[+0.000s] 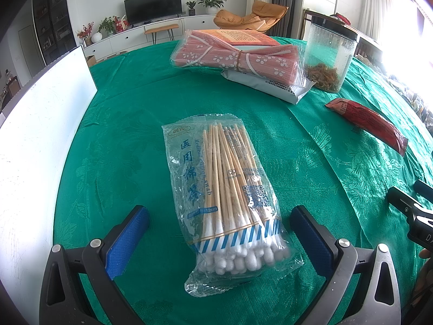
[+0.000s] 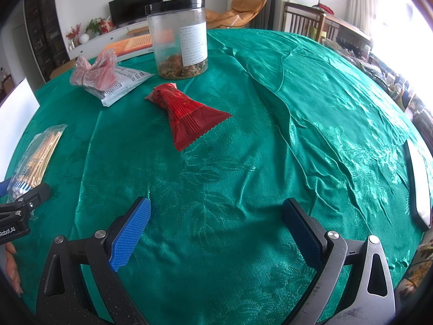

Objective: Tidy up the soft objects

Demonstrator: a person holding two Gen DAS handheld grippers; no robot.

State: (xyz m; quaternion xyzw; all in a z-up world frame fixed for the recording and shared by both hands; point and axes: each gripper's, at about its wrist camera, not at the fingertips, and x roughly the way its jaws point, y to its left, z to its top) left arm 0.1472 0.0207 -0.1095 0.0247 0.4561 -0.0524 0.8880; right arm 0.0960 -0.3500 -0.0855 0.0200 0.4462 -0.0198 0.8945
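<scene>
A clear bag of cotton swabs (image 1: 227,197) lies on the green tablecloth (image 1: 130,113), its swab end between the fingers of my open left gripper (image 1: 219,239), which straddles it without touching. The bag also shows in the right wrist view (image 2: 35,157). A red foil packet (image 2: 186,116) lies ahead of my open, empty right gripper (image 2: 216,233); it shows in the left wrist view (image 1: 370,122) too. A bundle of pink flowered bags (image 1: 238,54) rests on a grey-white pouch (image 1: 273,86) at the far side.
A clear jar with a black lid (image 2: 178,38) holding dried bits stands at the back. A white board (image 1: 35,140) stands at the table's left edge. A flat white tray (image 2: 419,187) lies at the right edge. An orange book (image 1: 243,36) lies behind the pink bundle.
</scene>
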